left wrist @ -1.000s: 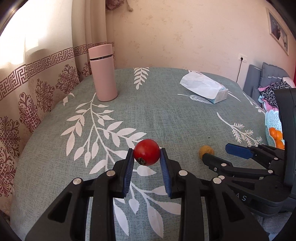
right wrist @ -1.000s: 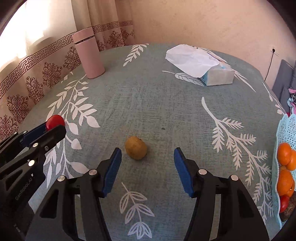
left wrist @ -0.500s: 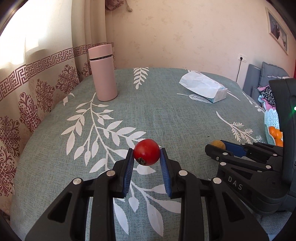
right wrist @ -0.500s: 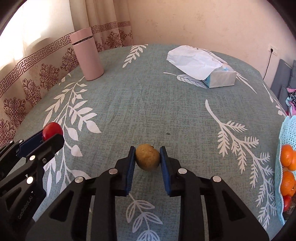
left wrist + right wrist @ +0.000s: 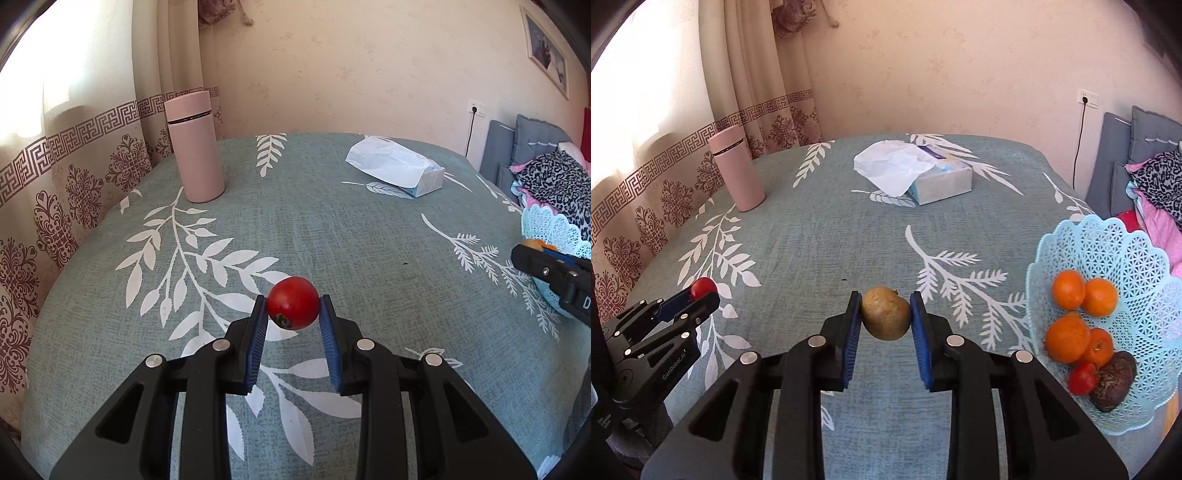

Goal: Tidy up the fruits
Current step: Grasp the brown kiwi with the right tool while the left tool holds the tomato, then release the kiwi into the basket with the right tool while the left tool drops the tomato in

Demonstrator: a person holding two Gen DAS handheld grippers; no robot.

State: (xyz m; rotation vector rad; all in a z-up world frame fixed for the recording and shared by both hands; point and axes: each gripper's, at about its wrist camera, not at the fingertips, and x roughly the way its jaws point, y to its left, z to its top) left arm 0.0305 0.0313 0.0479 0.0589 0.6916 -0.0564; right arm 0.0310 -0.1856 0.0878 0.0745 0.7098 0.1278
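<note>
Pinching the tomato [image 5: 293,308] in your left gripper [image 5: 293,325] and the brown fruit [image 5: 886,313] in your right gripper [image 5: 886,325], you risk bruising or dropping either short of the basket [image 5: 1123,251].

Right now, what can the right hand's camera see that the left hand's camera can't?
Only the right wrist view shows inside the blue basket: oranges, a small red fruit and a dark brown one. It also shows the right gripper pinching the brownish-yellow fruit.

Only the left wrist view shows the framed picture on the wall.

Both show the pink bottle, the tissue box, the leafy tablecloth and the left gripper squeezing the red fruit.
</note>
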